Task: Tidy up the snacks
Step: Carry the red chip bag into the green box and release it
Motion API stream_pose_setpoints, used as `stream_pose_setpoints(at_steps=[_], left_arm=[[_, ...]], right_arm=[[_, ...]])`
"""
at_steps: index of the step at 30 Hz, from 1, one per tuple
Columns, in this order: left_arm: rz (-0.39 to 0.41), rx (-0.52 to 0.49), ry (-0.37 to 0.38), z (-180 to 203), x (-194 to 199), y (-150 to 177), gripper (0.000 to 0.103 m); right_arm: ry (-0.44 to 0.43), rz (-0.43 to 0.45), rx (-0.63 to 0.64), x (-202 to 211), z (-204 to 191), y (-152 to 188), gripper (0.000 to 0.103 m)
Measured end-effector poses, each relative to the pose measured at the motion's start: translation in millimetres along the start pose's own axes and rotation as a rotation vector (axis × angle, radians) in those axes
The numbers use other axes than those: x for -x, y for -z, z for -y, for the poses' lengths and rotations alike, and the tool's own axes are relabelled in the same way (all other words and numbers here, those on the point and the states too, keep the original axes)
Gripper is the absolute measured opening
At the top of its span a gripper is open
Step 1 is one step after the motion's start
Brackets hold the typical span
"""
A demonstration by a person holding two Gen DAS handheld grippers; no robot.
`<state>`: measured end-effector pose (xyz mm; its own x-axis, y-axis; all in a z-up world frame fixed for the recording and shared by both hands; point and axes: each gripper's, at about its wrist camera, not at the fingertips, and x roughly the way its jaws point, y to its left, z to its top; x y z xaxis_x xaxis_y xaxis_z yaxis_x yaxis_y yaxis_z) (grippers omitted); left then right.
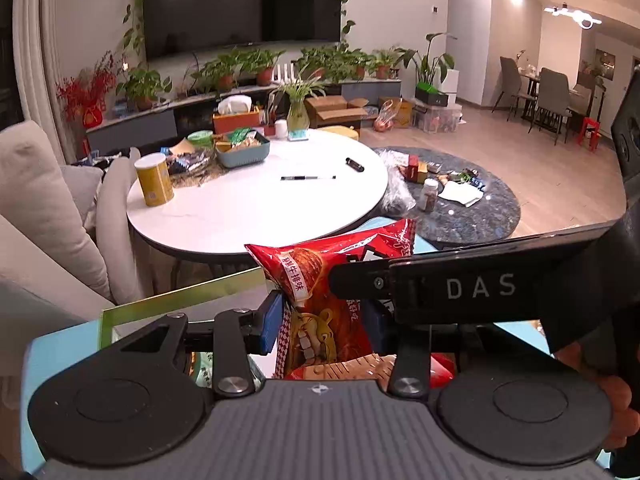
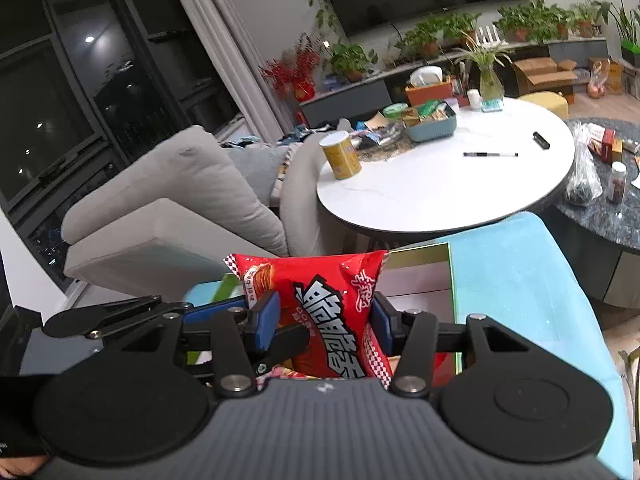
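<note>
Both the left gripper [image 1: 324, 320] and the right gripper [image 2: 326, 322] pinch one red snack bag [image 2: 320, 312]. The worktop [image 1: 256, 204] at 12 o'clock shows a half-filled basket [image 1: 242, 154]; most sorting seems left.

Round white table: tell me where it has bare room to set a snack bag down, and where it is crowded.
The round white table is bare across its near half, in front of the black pen and right of the yellow cylindrical can. The far left is crowded: the teal plastic basket of packets and loose wrappers beside it. The far edge holds a glass vase.
</note>
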<state>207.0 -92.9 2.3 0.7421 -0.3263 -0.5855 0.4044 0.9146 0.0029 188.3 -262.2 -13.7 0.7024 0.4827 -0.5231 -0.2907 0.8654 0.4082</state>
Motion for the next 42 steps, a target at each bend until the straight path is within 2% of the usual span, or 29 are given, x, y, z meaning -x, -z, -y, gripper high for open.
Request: stream_pose_setpoints(at_steps=[8, 22, 26, 31, 42], left_arm=[[-0.036, 0.032, -0.007, -12.4, -35.3, -1.5, 0.040], [-0.056, 0.052, -0.018, -21.4, -48.6, -0.4, 0.040], [-0.048, 0.058, -0.019, -20.0, -47.4, -1.7, 0.040], [-0.040, 0.052, -0.033, -24.1, -38.3, -2.5, 0.041], [0.002, 0.057, -0.081, -37.9, 4.8, -1.6, 0.047]], right_arm=[[0.010, -0.032, -0.019, -26.9, 14.5, -4.3, 0.076], [0.025, -0.049, -0.024, -41.5, 15.9, -6.0, 0.076], [0.016, -0.042, -0.026, -42.7, 15.0, -7.1, 0.076], [0.053, -0.014, -0.012, -35.3, 13.6, -7.0, 0.076], [0.036, 0.014, 0.012, -0.4, 4.2, -2.8, 0.076]])
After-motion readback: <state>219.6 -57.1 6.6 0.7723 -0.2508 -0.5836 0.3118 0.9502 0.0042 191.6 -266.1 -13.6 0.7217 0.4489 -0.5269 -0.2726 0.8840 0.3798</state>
